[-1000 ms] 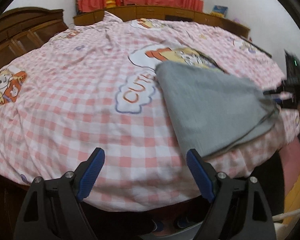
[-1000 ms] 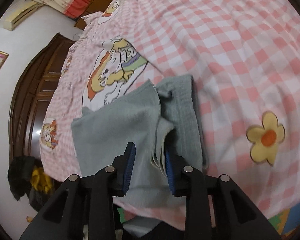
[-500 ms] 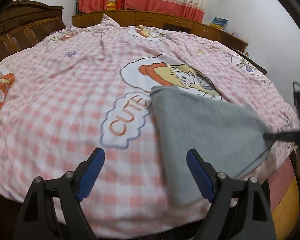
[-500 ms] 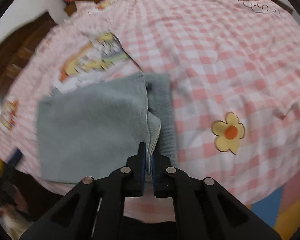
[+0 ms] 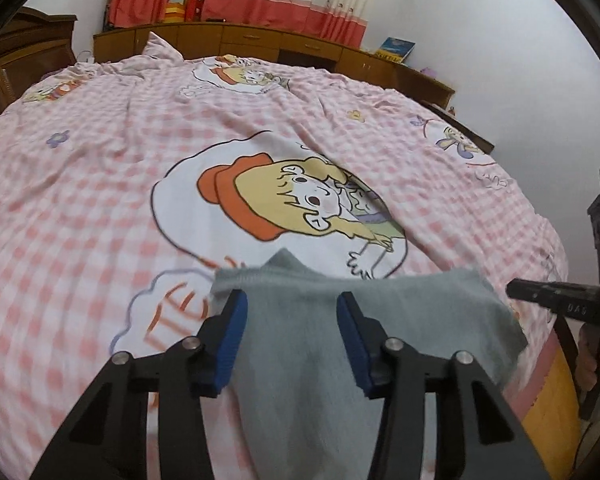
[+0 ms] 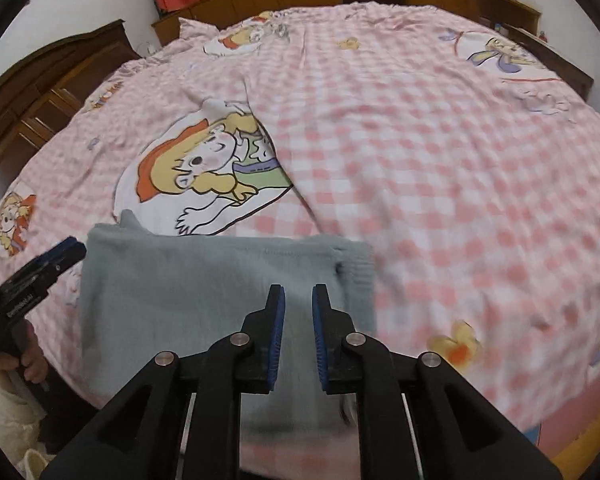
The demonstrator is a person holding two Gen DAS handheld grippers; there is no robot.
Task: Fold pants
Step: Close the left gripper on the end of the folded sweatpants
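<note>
Both grippers hovered over the folded grey pants [image 6: 204, 288] on the bedspread [image 6: 440, 168]: left gripper [image 5: 288, 334] spread wide, right gripper [image 6: 299, 330] narrowly parted, neither holding cloth.

We see the soft grey knit pants [image 5: 300, 344], folded into a compact, roughly rectangular stack, lying flat near the closest edge of the bed. At the stack's right end in our right wrist view, a ribbed band [image 6: 356, 264] shows. Their far edge touches the printed cartoon figure.
</note>
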